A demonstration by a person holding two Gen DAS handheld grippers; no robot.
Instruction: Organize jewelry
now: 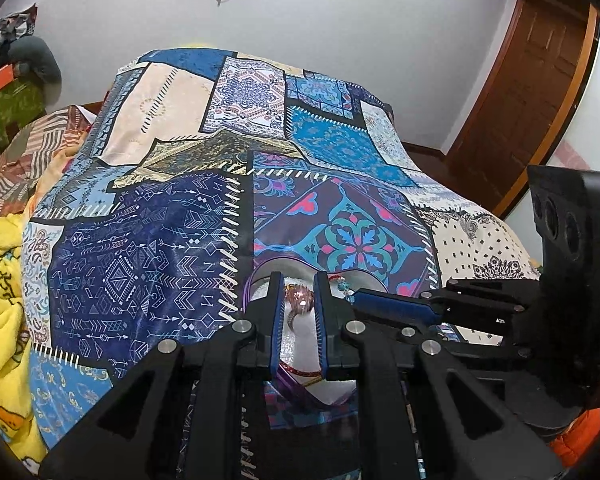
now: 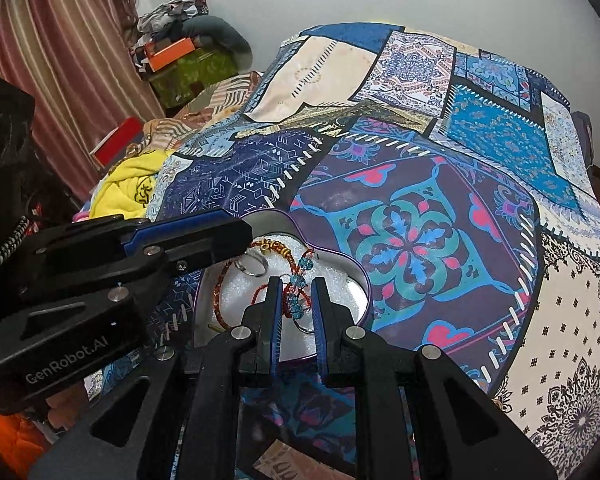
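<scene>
1. Since both grippers are crowded over the same little heart-shaped tin (image 2: 366, 292), which sits on the patchwork bedspread (image 2: 412, 240), the job right now is mostly about not tangling anything.
2. Left gripper (image 1: 299, 316): jaws are pulled in narrow with the pink-stone ring (image 1: 300, 299) right between the pads. It looks pinched by the stone, with the band hanging down toward the white glittery lining.
3. Right gripper (image 2: 298, 316): clamped down, with the red cord bracelet (image 2: 299, 280) and its blue beads running between the fingers. My read is that it's grasping the cord, not just hovering over it.
4. Everything else sits inside the tin too, including a braided orange bracelet (image 2: 219, 292) curled along the left side.
5. My guess at the step: sorting pieces into or out of the tin, one per hand.
6. How I'd do it well:
   - Move one hand at a time, since the two tips are very near each other.
   - Lift the beaded bracelet straight up and slowly, so the cord can't drag the braided one along.
   - Keep the ring's grip on the stone setting; a smooth band would slip out of flat pads.
   - Go easy on the squeeze, because beads can pop sideways.
</scene>
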